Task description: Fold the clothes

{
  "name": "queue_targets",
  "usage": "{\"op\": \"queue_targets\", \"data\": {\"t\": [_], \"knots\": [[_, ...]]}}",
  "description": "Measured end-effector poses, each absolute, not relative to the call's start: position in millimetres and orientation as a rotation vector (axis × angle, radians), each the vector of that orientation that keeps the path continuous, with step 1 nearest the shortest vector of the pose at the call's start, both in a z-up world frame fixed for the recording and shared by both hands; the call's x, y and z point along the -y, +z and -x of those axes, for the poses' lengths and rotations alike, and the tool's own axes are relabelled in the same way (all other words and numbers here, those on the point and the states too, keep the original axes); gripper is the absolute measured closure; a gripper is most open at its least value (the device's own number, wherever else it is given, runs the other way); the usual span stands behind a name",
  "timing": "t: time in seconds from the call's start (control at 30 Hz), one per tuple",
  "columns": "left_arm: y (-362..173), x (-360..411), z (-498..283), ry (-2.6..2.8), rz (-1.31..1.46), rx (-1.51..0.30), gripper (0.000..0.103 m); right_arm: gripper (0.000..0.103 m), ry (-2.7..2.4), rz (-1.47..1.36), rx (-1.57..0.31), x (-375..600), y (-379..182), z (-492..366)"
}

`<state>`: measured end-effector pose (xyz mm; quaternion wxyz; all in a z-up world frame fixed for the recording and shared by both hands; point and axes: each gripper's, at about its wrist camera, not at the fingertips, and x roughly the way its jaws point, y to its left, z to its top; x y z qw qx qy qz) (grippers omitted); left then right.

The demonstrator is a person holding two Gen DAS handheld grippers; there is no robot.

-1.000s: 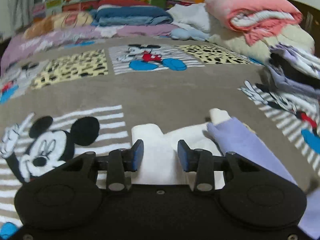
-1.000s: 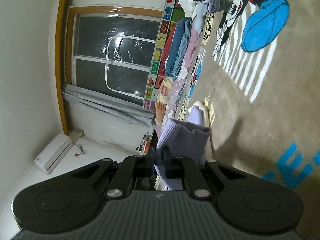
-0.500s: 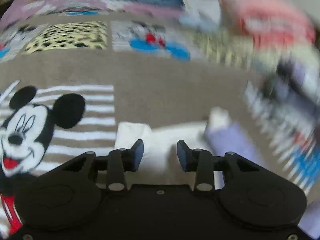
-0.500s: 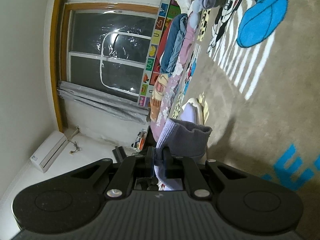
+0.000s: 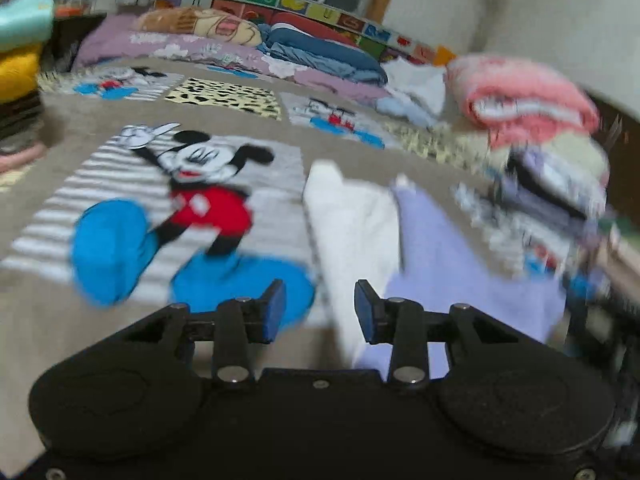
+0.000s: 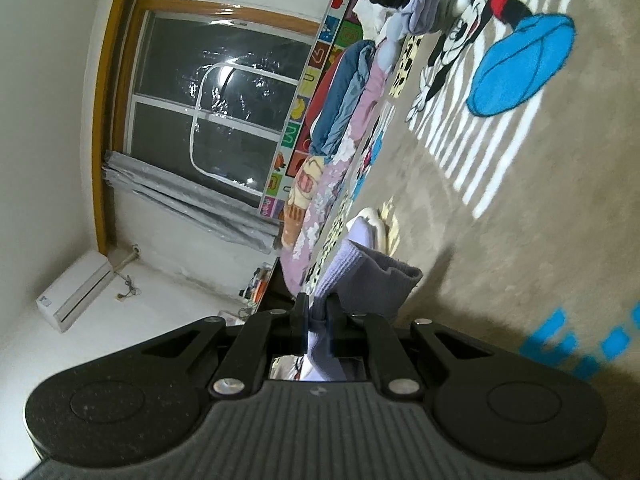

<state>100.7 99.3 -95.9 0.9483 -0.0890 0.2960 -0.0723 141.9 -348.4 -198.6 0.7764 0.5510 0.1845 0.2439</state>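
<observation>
A white and lavender garment lies on the brown cartoon-mouse blanket [image 5: 120, 332]. In the left wrist view its white part [image 5: 348, 216] runs away from me, with the lavender part [image 5: 440, 240] beside it on the right. My left gripper [image 5: 320, 308] hovers over the near end of the white part, jaws apart, nothing pinched between them. In the right wrist view my right gripper [image 6: 317, 312] is rolled sideways and shut on the garment's lavender ribbed cuff [image 6: 372, 280], which it holds off the blanket. A bit of white cloth [image 6: 374, 220] shows beyond it.
A heap of mixed clothes [image 5: 560, 184] under a pink blanket [image 5: 520, 96] sits at the right. Rolled bedding [image 5: 320, 52] lines the back under a window [image 6: 224, 112]. Folded items [image 5: 20, 60] are stacked at the far left. An air conditioner [image 6: 74, 296] hangs on the wall.
The left gripper has swept sideways along the garment, with blur; the cartoon mouse with blue shoes now fills its left side. Its jaws kept the same gap. The right gripper stays shut on the cuff.
</observation>
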Motion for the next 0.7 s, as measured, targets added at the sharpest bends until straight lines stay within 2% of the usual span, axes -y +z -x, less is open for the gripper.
{"op": "queue_targets", "data": {"t": [0.17,0.23,0.57,0.63,0.7], "knots": [[-102.9,-96.8,-67.8,-0.125,0.069,-0.609,0.067,0.092,0.499,-1.183,-0.407,348.1,-201.9,-139.7],[-101.1,-97.5,-61.4,-0.156,0.08,-0.607,0.059,0.092,0.489,-1.175,-0.412,347.9,-203.1,-139.3],[-96.8,-66.0,-60.9,-0.238,0.096,-0.508,0.06,0.092,0.467,-1.169,-0.445,346.2,-212.5,-140.1],[-106.5,-51.2,-67.2,-0.298,0.06,-0.552,0.06,0.092,0.46,-1.168,-0.451,346.1,-212.6,-140.2],[-129.3,-38.1,-80.7,-0.358,0.007,-0.736,0.06,0.092,0.453,-1.171,-0.455,345.9,-213.2,-140.0]]}}
